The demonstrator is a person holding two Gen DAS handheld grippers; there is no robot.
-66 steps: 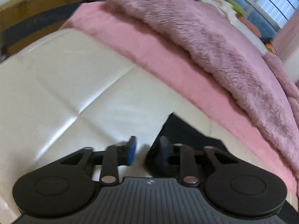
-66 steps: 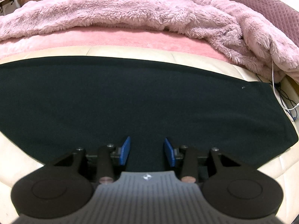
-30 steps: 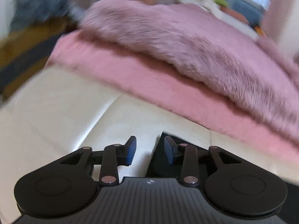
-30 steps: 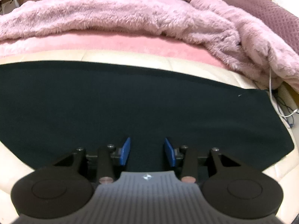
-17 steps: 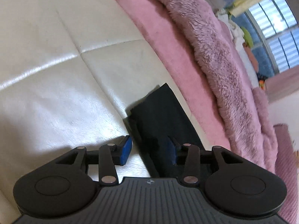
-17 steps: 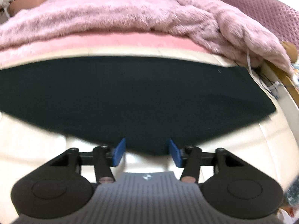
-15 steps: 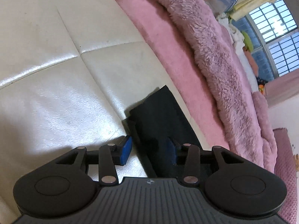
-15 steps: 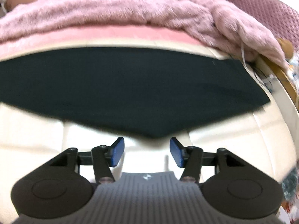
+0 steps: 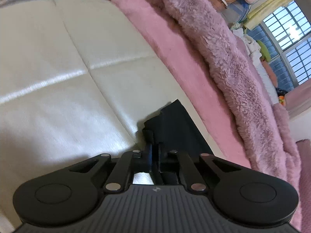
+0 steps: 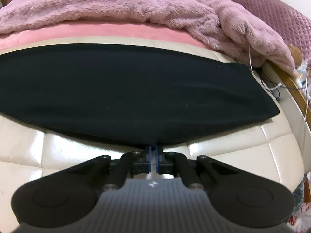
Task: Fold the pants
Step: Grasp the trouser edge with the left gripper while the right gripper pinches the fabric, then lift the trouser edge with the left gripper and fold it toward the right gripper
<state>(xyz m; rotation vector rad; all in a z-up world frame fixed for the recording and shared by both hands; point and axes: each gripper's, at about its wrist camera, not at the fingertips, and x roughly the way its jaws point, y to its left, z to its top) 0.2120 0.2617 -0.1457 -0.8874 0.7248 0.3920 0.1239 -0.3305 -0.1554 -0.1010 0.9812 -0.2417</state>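
Black pants and pink blanket lie on cream cushion.

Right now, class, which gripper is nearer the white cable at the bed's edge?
Right. The right gripper pinches the pants hem near the white cable; the left gripper grips the far end.

No readable text, labels, brand names or numbers show in either view.

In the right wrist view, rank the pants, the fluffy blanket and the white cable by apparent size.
1. Pants, though nearness inflates them.
2. Fluffy blanket, farther off, so true order unsure.
3. White cable, clearly smallest.
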